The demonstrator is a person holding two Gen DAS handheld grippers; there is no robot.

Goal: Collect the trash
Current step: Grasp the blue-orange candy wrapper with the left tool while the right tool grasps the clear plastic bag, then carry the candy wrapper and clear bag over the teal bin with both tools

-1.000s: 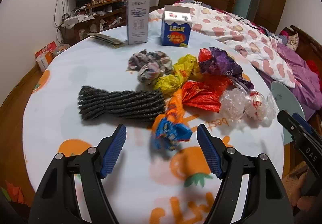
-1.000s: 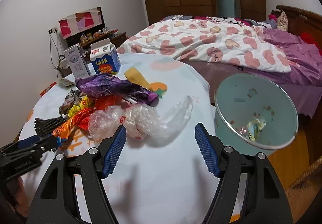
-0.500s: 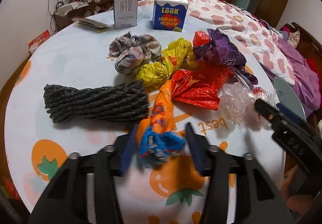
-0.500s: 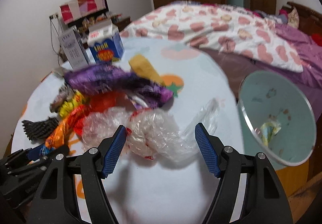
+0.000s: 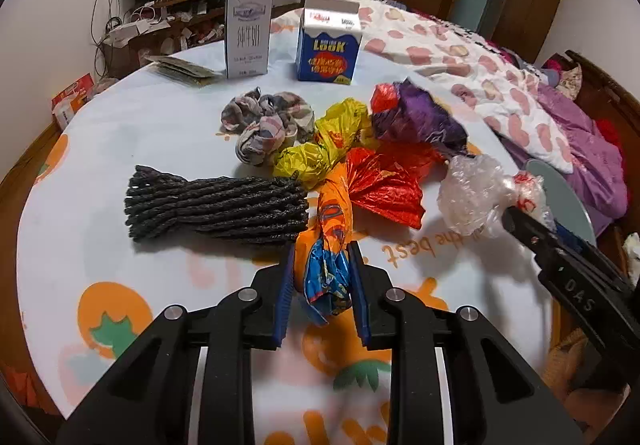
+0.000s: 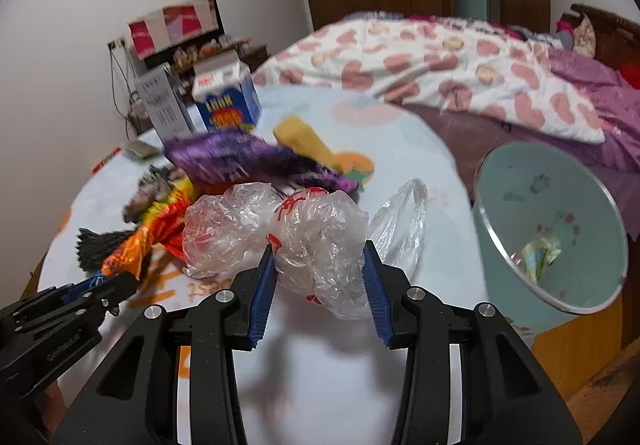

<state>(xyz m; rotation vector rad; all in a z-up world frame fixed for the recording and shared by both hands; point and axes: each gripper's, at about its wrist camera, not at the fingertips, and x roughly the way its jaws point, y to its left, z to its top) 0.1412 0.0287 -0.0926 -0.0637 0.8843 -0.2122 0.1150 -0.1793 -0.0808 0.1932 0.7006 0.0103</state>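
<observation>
A pile of crumpled wrappers lies on the round table [image 5: 168,125]. My left gripper [image 5: 322,279] is shut on the blue end of an orange-and-blue wrapper [image 5: 330,241], which rests on the table. My right gripper [image 6: 320,273] is closed on a crumpled clear plastic bag [image 6: 316,233], also in the left wrist view [image 5: 476,193]. Yellow [image 5: 324,149], red [image 5: 384,185] and purple [image 5: 416,117] wrappers lie behind. A pale green bin [image 6: 560,229] with a scrap inside stands right of the table.
A black knitted cloth [image 5: 216,205], a grey crumpled cloth [image 5: 268,121], a white carton [image 5: 249,29], a blue milk carton [image 5: 329,41] and a flat packet [image 5: 180,69] are on the table. A bed [image 6: 460,65] is behind.
Both grippers moved forward to the pile and closed: the left on the orange-and-blue wrapper, the right on the clear plastic bag.
</observation>
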